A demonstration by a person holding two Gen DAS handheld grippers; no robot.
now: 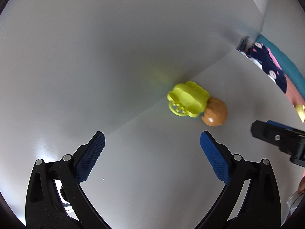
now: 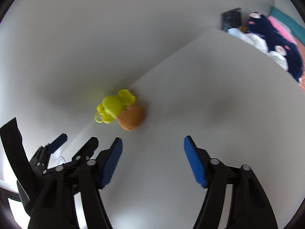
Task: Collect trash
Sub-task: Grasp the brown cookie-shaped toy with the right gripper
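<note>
A yellow plastic toy (image 1: 187, 99) lies on the white table (image 1: 162, 181), right against the wall. A brown round object (image 1: 215, 112) touches its right side. My left gripper (image 1: 152, 135) is open and empty, short of both objects. One finger (image 1: 274, 135) of the right gripper shows at the right edge. In the right wrist view the yellow toy (image 2: 114, 105) and the brown object (image 2: 131, 119) sit just ahead and left of my right gripper (image 2: 153, 139), which is open with nothing between its pads. The left gripper (image 2: 78, 140) is close beside it on the left.
A plain white wall (image 1: 95, 38) rises behind the table. Past the table's right edge lies dark blue bedding with pink and white marks (image 2: 276, 43) on teal cloth. A dark box (image 2: 231, 19) stands by the far corner.
</note>
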